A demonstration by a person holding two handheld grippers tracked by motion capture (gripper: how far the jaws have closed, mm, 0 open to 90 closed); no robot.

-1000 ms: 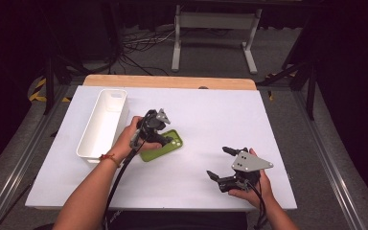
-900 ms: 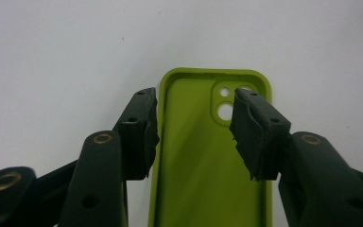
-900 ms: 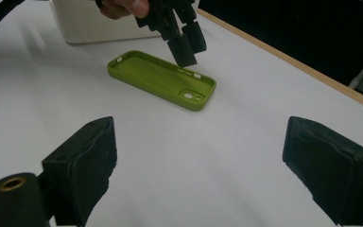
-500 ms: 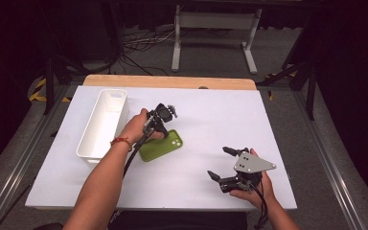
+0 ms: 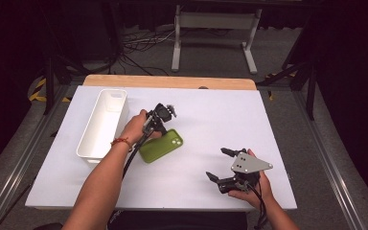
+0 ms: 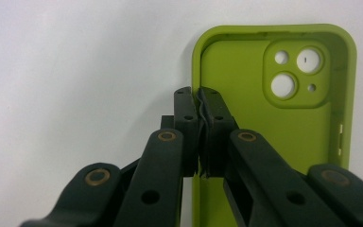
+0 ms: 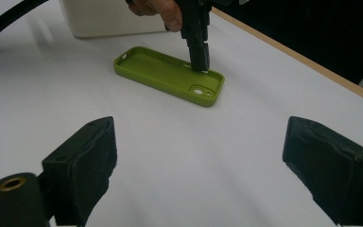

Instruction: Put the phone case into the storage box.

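Observation:
A green phone case (image 5: 166, 143) lies open side up on the white table, camera cutout toward the far right. My left gripper (image 5: 155, 132) points down at the case's long edge. Its jaws have just been closing, and in the left gripper view the left gripper (image 6: 198, 96) pinches the case (image 6: 274, 142) by its side wall. The right gripper view shows that left gripper (image 7: 199, 60) standing on the case (image 7: 156, 71) rim. My right gripper (image 5: 219, 164) rests near the front right of the table, open, and nothing lies between the right gripper (image 7: 201, 142) jaws.
A long white bin (image 5: 87, 143) stands left of the case, close to the left hand; it is also the white bin (image 7: 108, 21) behind the case. The table's wooden far edge (image 5: 170, 81) and a metal stand (image 5: 211, 28) lie beyond. Bare white tabletop separates the two grippers.
The left hand shifted slightly toward the far side and its jaws closed onto the case's side wall. The case and the right gripper have not moved.

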